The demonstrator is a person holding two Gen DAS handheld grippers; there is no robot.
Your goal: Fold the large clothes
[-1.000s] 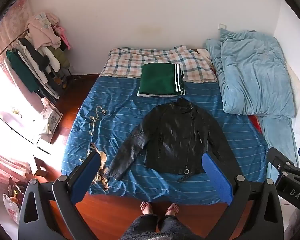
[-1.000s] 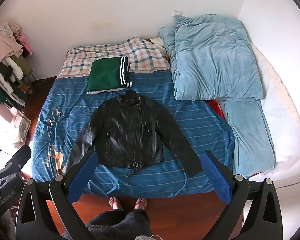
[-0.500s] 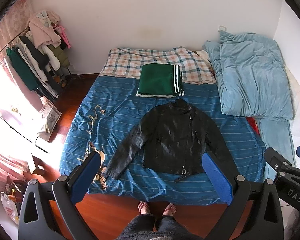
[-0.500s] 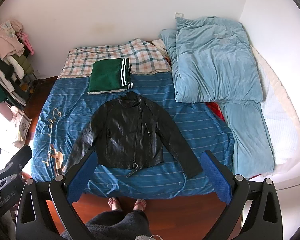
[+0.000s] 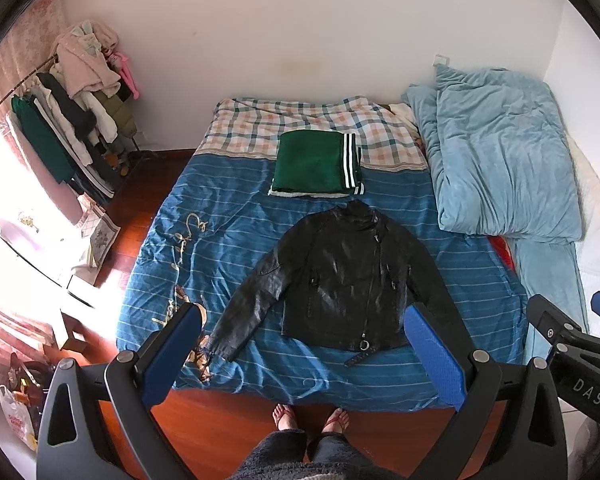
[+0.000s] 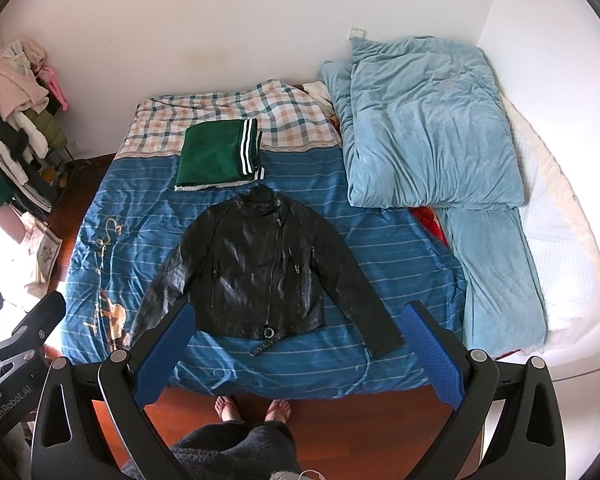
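Left wrist view looked down past the left gripper (image 5: 302, 354), its blue pads spread wide and holding nothing, onto a black leather jacket (image 5: 342, 276) lying flat, front up, on the blue striped bedspread (image 5: 228, 220). The jacket lay ahead of and between the fingers, sleeves angled out toward the near edge of the bed, its loose belt end trailing close to that edge. Beyond the collar, just touching or nearly so, sat a folded green garment (image 5: 314, 168) with white stripes, partly on a plaid sheet (image 5: 260, 124). Farther right, a heaped light blue duvet (image 5: 500, 160) covered that side of the mattress. To the left stood a crowded clothes rack (image 5: 72, 112) and bare wooden floor (image 5: 140, 184).

In the right wrist view the right gripper (image 6: 298, 350) was likewise wide open and empty. The other gripper's body showed "DAS" in the left view; "Robot.AI" was partly legible in the right. The person's bare feet (image 6: 254, 408) stood at the bed's near edge.
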